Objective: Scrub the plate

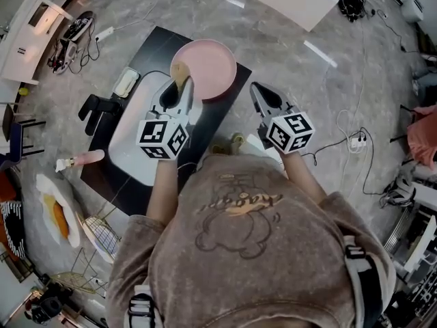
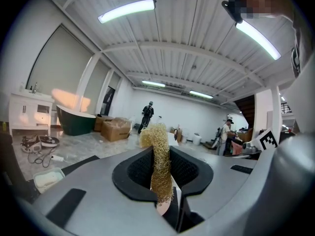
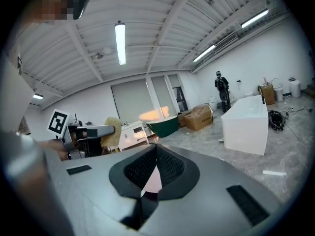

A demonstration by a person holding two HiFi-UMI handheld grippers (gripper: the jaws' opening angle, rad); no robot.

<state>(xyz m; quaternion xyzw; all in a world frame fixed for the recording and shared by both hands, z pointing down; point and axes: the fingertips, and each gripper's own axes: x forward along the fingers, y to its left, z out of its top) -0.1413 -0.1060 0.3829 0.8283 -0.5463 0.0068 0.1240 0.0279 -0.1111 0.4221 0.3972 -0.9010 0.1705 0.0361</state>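
noting the pink plate [image 1: 208,65] on the black table [image 1: 153,46] just ahead of our left gripper [image 1: 179,91], which is clamped on a straw-coloured scrub pad [image 2: 158,156], we find our right gripper [image 1: 261,93] closed and empty beside the plate's right rim.

The round pink plate [image 1: 208,63] lies face up over the black counter's [image 1: 220,113] far end. The tan, wiry scrubber [image 2: 158,156] stands pinched in the left tongs [image 2: 161,181], by its near rim.
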